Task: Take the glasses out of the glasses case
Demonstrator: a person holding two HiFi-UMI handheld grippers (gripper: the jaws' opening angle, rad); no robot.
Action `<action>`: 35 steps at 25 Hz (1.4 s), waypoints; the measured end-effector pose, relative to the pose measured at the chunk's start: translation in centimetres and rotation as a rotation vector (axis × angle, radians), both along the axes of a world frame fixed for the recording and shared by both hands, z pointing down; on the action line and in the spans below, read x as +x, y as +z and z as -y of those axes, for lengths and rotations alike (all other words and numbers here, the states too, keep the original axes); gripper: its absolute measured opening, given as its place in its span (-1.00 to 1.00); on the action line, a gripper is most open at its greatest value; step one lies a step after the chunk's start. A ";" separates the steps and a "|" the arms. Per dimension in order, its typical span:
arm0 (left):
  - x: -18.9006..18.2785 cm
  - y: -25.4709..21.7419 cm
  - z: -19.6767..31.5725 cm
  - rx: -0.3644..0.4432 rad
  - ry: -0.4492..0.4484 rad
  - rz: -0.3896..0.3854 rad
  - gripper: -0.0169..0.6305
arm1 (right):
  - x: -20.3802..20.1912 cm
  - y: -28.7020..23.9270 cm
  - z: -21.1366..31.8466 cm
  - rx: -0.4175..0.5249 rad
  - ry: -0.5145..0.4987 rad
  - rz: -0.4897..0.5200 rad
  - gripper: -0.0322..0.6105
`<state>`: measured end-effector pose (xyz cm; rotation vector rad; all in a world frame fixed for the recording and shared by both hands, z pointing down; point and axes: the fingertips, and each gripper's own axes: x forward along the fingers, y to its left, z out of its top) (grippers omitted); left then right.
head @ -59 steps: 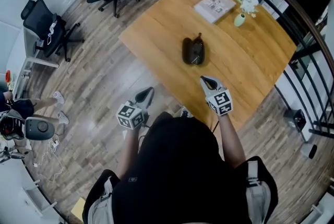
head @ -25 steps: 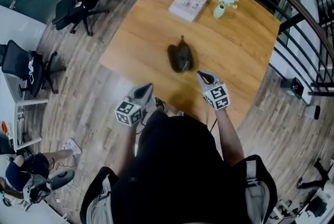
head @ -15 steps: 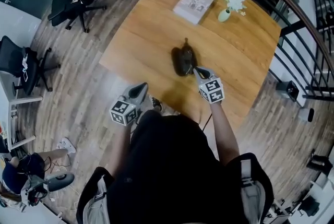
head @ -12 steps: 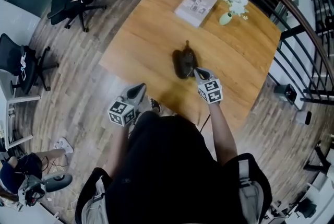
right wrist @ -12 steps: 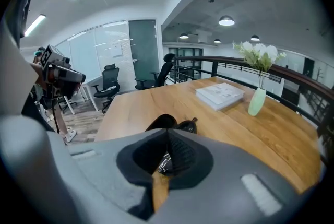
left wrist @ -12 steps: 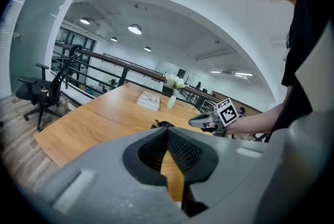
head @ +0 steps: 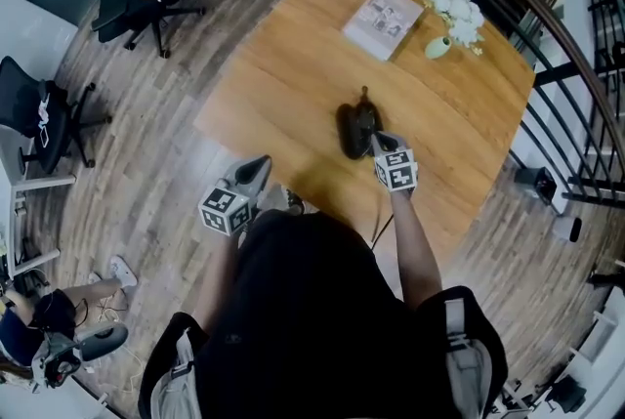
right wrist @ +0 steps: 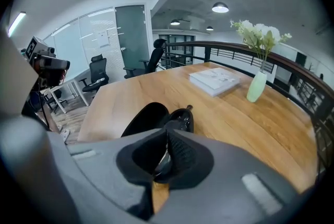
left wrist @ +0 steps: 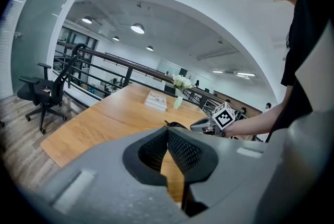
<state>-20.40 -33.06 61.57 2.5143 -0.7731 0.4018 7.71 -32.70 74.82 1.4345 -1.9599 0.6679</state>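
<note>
One glasses case [head: 356, 129] — seen open only in the right gripper view, one pair of glasses [right wrist: 180, 118] inside, twelve o'clock of the right gripper [right wrist: 167, 133]; left gripper [left wrist: 167, 131] likewise clenched, empty.

Black oval clamshell glasses case [head: 354, 129]: open, lying flat on the wooden table [head: 293, 65], roughly mid-table. In the right gripper view the two halves sit side by side. The left half shows only a matte black lining. The right half holds the dark glossy glasses [right wrist: 180, 119], which are inside the shell. A small dark tab sticks out at the case's far end. Frame detail is too small to make out.
</note>
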 end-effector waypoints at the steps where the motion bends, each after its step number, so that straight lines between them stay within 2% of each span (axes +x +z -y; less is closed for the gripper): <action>1: -0.1 0.1 0.4 0.001 0.003 0.000 -0.91 | 0.0 0.3 0.3 -0.010 0.008 -0.001 -0.85; 16: 0.0 0.8 4.3 -0.015 0.054 -0.001 -0.91 | 0.6 3.5 2.3 -0.144 0.110 -0.038 -0.63; 27: 0.0 0.8 5.5 -0.019 0.068 -0.009 -0.91 | 0.3 4.9 3.1 -0.227 0.122 -0.033 -0.63; 31: -0.2 0.9 5.8 -0.018 0.064 -0.010 -0.91 | -0.1 5.0 3.4 -0.221 0.115 -0.030 -0.64; 35: -0.1 0.8 5.9 -0.016 0.062 -0.011 -0.91 | -0.1 5.0 3.4 -0.225 0.102 -0.028 -0.83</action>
